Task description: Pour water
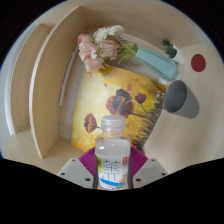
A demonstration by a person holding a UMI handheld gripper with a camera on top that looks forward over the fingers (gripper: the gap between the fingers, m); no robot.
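Clear plastic is what the claw (113,163) grips: a small transparent water bottle with a white screw cap and a pale label printed in blue (113,150) stands upright between the two fingers, and the magenta pads (89,160) press against its sides at label height, one on the left and one on the right; the bottle sits at the near edge of the scene, its cap rising just ahead of the fingertips. Under and beyond it lies a yellow placemat printed with dark red poppies (120,100), spread flat on the pale wooden bench (190,130); to the right of the placemat, on the bare bench, a grey cup (180,97) appears tilted toward the right, its open mouth facing the near side. Farther off, a pale turquoise vase holding pink and white flowers (150,60) lies across the far edge of the placemat, the blooms pointing left; a round dark red disc (198,62) rests on the bench at the far right. Along the left side runs a light wooden shelf-like frame (45,80), curved by the lens.
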